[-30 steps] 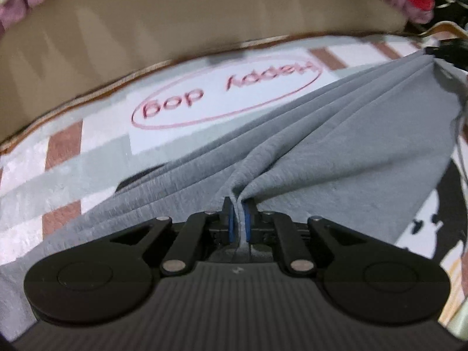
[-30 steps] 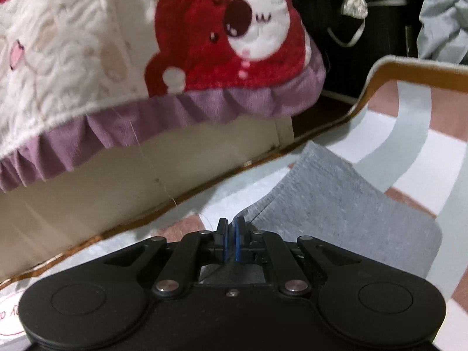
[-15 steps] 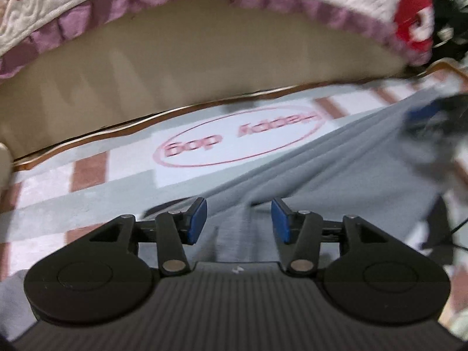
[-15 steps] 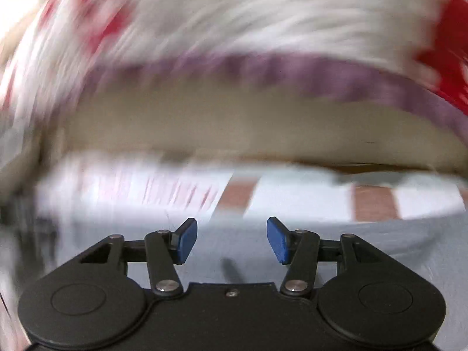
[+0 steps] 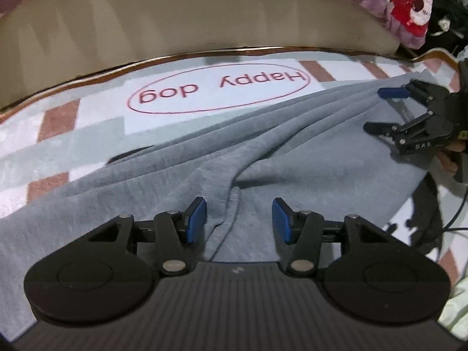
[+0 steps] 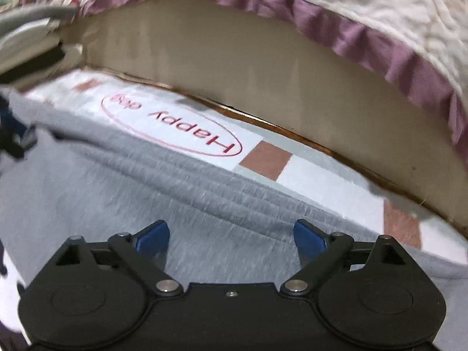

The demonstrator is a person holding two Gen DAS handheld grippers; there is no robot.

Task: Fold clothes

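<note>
Both my grippers are wide open and hold nothing. My left gripper [image 5: 238,219] hangs low over the grey garment [image 5: 292,158], its blue pads either side of a raised seam ridge. My right gripper [image 6: 231,234] hovers over the same cloth nearer its far end; from the left view I see it at the right [image 5: 409,117], pads spread.

The garment lies stretched on a rug [image 5: 87,134], along the rug's far edge beside the "Happy dog" print [image 5: 219,90]. Long creases run down its length, and one layer seems to overlap another along the seam, so it may already be folded once lengthwise, or merely rumpled from spreading. I cannot settle which.

Whatever comes next, I judge a good grasp would take the full thickness at an edge or corner, not a single top layer, with both grippers pinching level with each other so the cloth moves without twisting. The creases want pulling flat, or they will be pressed into the fold.

Much is hidden. My own gripper bodies cover the near edge of the garment in both views, and its ends run out of frame, so I cannot say what sort of garment it is. The right view is blurred at its left side. A bed base [image 6: 263,93] with a frilled quilt [image 6: 380,29] stands beyond the rug.
</note>
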